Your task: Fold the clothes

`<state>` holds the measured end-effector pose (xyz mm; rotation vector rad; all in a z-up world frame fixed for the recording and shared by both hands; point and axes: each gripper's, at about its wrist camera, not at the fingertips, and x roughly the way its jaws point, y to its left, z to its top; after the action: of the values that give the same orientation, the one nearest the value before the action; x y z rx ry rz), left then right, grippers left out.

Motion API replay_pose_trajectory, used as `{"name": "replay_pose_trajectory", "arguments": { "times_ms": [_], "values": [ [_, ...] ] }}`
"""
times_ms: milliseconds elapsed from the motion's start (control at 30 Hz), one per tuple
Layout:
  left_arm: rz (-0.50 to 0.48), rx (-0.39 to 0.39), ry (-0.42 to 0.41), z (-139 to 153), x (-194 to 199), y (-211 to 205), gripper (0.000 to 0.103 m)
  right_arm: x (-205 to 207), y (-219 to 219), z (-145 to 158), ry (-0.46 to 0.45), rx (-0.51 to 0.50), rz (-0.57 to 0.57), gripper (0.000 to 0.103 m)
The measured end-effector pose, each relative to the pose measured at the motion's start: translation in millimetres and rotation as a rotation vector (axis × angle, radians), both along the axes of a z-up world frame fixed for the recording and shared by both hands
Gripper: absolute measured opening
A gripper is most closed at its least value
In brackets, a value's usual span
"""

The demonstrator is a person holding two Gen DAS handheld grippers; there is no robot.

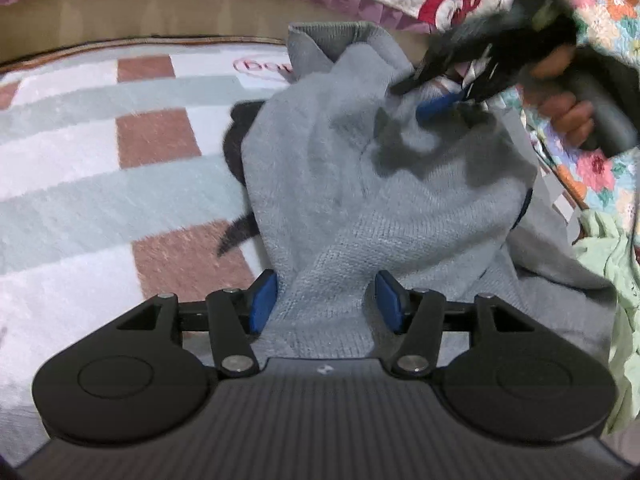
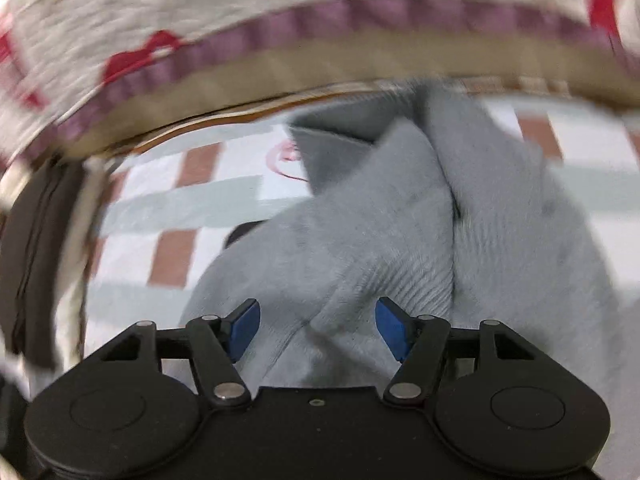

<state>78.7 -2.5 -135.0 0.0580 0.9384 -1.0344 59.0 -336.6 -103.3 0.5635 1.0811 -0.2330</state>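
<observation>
From the left wrist view, you are looking along your left claw point(image 1: 325, 304), whose blue pads point(image 1: 264, 300) are standing wide, with a bunched ridge of a grey knit sweater point(image 1: 360, 184) running up between them. The pads are flanking the fabric, and whether they are pinching it I cannot tell. The sweater is lying crumpled on a plush checked blanket point(image 1: 120, 184) in pale green, white and rust squares. A dark garment point(image 1: 240, 136) is peeking out from under its left edge. At upper right, your right hand point(image 1: 564, 108) is gripping the handle of the right claw point(image 1: 436, 106), blurred, its blue tip touching the sweater's upper part near the ribbed hem or collar. A pale green garment point(image 1: 604, 256) is lying at the right edge, against a floral quilt point(image 1: 600, 8).

From the right wrist view, heavily blurred, your right claw's pads point(image 2: 390, 328) are standing wide apart over a fold of the same grey sweater, not closed on it. A white quilt with a purple border point(image 2: 280, 28) is arching overhead.

You seem to be at an early step, gathering and spreading the sweater before folding. The next move probably calls for closing each claw on an edge and pulling the sweater flat.
</observation>
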Motion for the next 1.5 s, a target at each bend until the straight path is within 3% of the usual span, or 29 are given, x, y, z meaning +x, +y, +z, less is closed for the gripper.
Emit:
{"name": "replay_pose_trajectory", "arguments": {
  "times_ms": [67, 100, 133, 167, 267, 300, 433, 467, 500, 533, 567, 633, 800, 867, 900, 933, 967, 1067, 1200, 1367, 1500],
  "values": [
    [0.032, -0.037, 0.007, 5, 5, 6, 0.053, 3, 0, -23, 0.016, -0.036, -0.044, 0.068],
    [0.059, -0.060, 0.019, 7, 8, 10, 0.053, 3, 1, -28, 0.009, -0.059, -0.028, 0.049],
    [0.096, -0.078, 0.035, 8, 12, 14, 0.054, 5, 4, -33, -0.003, -0.079, 0.004, 0.019],
    [0.133, -0.087, 0.050, 7, 15, 17, 0.054, 3, 7, -32, -0.049, -0.079, 0.055, 0.002],
    [0.180, -0.108, 0.038, 7, 19, 23, 0.054, -8, 18, -3, -0.267, -0.083, 0.198, 0.002],
    [0.182, -0.113, 0.031, 7, 19, 23, 0.054, -7, 18, 6, -0.275, -0.093, 0.206, 0.002],
    [0.158, -0.137, 0.035, 7, 18, 20, 0.052, 3, 13, 32, -0.145, -0.160, 0.176, 0.007],
    [0.137, -0.141, 0.044, 6, 17, 18, 0.051, 2, 15, 32, -0.115, -0.214, 0.170, 0.019],
    [0.109, -0.147, 0.056, 5, 15, 15, 0.049, 3, 15, 29, -0.089, -0.266, 0.166, 0.047],
    [0.069, -0.163, 0.077, 4, 13, 13, 0.043, 3, 16, 27, -0.064, -0.319, 0.162, 0.058],
    [0.017, -0.190, 0.111, 3, 10, 10, 0.034, 3, 13, 23, -0.052, -0.329, 0.139, 0.062],
    [-0.052, -0.226, 0.163, 0, 6, 5, 0.030, 2, 3, 14, -0.042, -0.300, 0.071, 0.062],
    [-0.050, -0.109, 0.164, -13, -5, -16, 0.030, -3, -21, -13, -0.087, -0.140, -0.056, 0.069],
    [-0.051, -0.090, 0.143, -12, -9, -18, 0.030, 2, -21, -23, -0.099, -0.151, -0.044, 0.069],
    [-0.048, -0.091, 0.136, -10, -9, -18, 0.030, 4, -20, -26, -0.110, -0.162, -0.028, 0.054],
    [-0.042, -0.092, 0.130, -8, -9, -17, 0.030, 3, -16, -23, -0.132, -0.191, 0.003, 0.030],
    [-0.032, -0.095, 0.121, -6, -9, -16, 0.030, 2, -10, -17, -0.161, -0.232, 0.043, 0.011],
    [0.003, -0.108, 0.062, 2, -5, -8, 0.030, -4, 8, 9, -0.257, -0.318, 0.118, 0.011],
    [0.121, -0.202, -0.006, 13, 2, 10, 0.040, 4, 12, 47, -0.363, -0.266, 0.115, 0.011],
    [0.229, -0.344, 0.102, 10, 22, 33, 0.046, 26, 11, 88, -0.474, -0.183, 0.113, 0.011],
    [0.237, -0.326, 0.110, 6, 24, 32, 0.051, 44, 10, 121, -0.563, -0.116, 0.111, 0.011]
  ]
}}
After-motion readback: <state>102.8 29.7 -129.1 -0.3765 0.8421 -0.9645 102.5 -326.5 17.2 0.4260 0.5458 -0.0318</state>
